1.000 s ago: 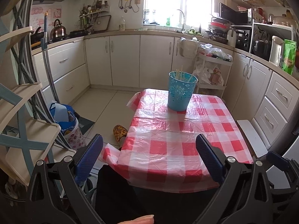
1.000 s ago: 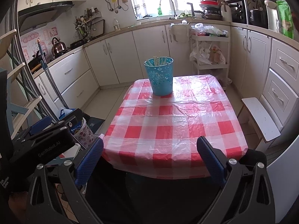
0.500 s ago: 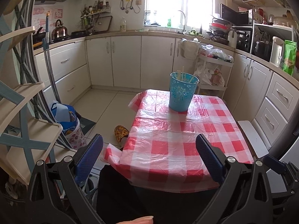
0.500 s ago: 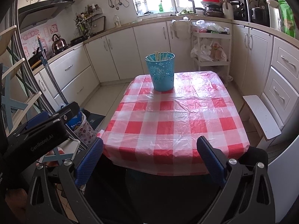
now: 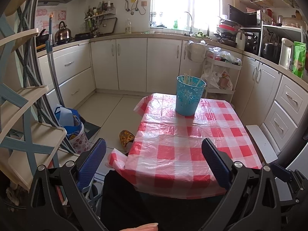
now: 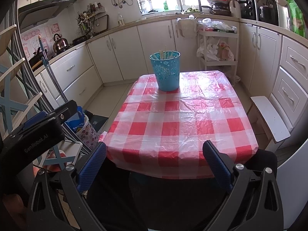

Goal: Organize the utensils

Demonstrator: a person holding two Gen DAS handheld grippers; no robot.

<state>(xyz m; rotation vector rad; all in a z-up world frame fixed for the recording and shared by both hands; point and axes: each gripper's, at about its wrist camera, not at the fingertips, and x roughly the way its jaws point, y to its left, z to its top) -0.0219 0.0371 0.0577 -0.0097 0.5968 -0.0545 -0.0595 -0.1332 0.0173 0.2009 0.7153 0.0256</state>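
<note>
The blue basket [image 6: 166, 70] of chopsticks [image 6: 163, 54] stands at the checked worktop's [image 6: 181, 119] far end. Both grippers, left [image 5: 154, 161] and right [image 6: 154, 160], hang before the worktop's near edge, fingers wide apart, empty. "GenRobot.AI" marks the left gripper's body.

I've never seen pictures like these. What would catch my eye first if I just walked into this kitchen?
Most likely the red-and-white checked tablecloth in the middle of the kitchen, with a lone turquoise bucket standing at its far end, pale sticks poking out of the top. Next, the blue-padded fingers of the right gripper at the bottom edge, spread wide and holding nothing; the left gripper is open and empty too.
</note>
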